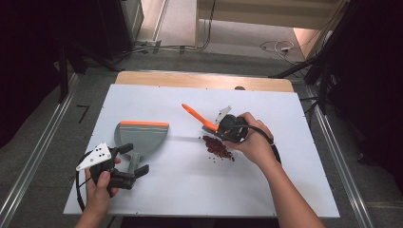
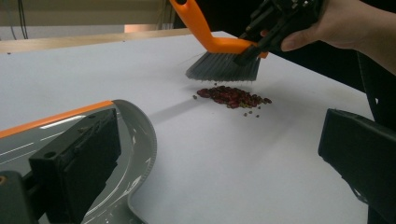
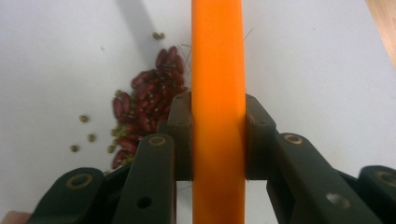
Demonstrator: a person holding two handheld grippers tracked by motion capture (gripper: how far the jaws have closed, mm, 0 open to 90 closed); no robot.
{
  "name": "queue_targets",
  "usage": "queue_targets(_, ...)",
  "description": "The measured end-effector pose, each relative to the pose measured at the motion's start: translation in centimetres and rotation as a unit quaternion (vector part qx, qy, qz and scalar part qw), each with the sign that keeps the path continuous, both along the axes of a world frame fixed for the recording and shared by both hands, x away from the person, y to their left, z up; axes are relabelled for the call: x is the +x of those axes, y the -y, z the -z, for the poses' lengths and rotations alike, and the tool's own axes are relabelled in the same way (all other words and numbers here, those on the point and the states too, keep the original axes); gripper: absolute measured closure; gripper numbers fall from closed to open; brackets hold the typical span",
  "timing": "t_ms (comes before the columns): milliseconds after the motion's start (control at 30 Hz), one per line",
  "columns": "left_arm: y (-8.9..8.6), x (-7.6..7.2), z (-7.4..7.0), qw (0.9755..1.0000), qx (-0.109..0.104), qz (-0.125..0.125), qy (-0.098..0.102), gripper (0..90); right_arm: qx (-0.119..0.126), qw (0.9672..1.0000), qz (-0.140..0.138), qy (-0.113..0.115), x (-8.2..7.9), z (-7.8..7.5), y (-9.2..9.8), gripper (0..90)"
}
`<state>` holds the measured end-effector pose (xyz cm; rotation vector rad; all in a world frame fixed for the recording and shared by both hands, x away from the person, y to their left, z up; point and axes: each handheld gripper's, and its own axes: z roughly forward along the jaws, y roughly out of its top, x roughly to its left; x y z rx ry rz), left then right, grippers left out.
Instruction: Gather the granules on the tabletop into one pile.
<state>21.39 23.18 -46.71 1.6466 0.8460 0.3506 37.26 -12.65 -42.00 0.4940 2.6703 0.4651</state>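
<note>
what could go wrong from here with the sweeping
The beans lie loose, with strays around the pile, so a fast stroke of the brush may scatter them. The left gripper stands open around the dustpan handle without clamping it, so the pan could slide when beans are pushed against it. The pan also lies well apart from the pile.

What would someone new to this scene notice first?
Probably the orange-handled brush, clamped in the right tongs and held just above a small heap of red beans near the middle of the white table. To the left lies a grey dustpan with an orange lip, its handle between the open left tongs.
</note>
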Motion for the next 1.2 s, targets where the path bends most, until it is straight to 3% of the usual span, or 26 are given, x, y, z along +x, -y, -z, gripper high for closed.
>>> queue_targets(167, 0.0, 0.0, 0.0, 1.0, 0.0, 0.0, 0.0, 0.0, 0.051, 0.9976, 0.023, -0.042, -1.5, -1.5, 0.3, 68.4)
queue_targets(300, 0.1, 0.0, -0.1, 1.0, 0.001, 0.0, 0.002, 0.0, 0.082, 0.9918, 0.023, -0.095, -2.6, -1.8, 0.3, 68.4)
queue_targets(433, 0.3, 0.0, -0.1, 1.0, 0.002, 0.002, 0.001, 0.0, 0.11, 0.9831, 0.026, -0.144, -3.2, -0.8, -0.3, 68.4)
queue_targets(567, 0.3, -0.1, -0.1, 1.0, 0.003, 0.002, 0.001, 0.0, 0.107, 0.9771, 0.026, -0.182, -2.7, 1.1, -1.0, 68.4)
queue_targets(700, 0.1, 0.0, 0.0, 1.0, 0.0, 0.001, 0.001, 0.0, 0.11, 0.9758, 0.035, -0.186, -1.8, 1.7, -0.8, 68.5)
queue_targets(800, 0.0, 0.0, 0.0, 1.0, 0.0, 0.0, 0.0, 0.0, 0.102, 0.9778, 0.046, -0.177, -1.2, 1.6, -0.2, 68.4)
queue_targets(967, 0.2, 0.0, 0.0, 1.0, 0.0, 0.002, 0.001, 0.0, 0.102, 0.978, 0.059, -0.172, -0.2, 1.5, 0.6, 68.5)
queue_targets(1033, 0.2, 0.0, 0.0, 1.0, 0.001, 0.002, 0.001, 0.0, 0.102, 0.9784, 0.063, -0.168, -0.2, 1.3, 0.6, 68.5)
queue_targets(1133, 0.2, 0.0, 0.0, 1.0, 0.0, 0.002, 0.0, 0.0, 0.12, 0.9758, 0.061, -0.172, -0.5, 0.6, 0.9, 68.5)
queue_targets(1200, 0.2, 0.0, 0.0, 1.0, 0.0, 0.002, 0.0, 0.0, 0.124, 0.9758, 0.06, -0.169, -0.7, 0.2, 1.4, 68.4)
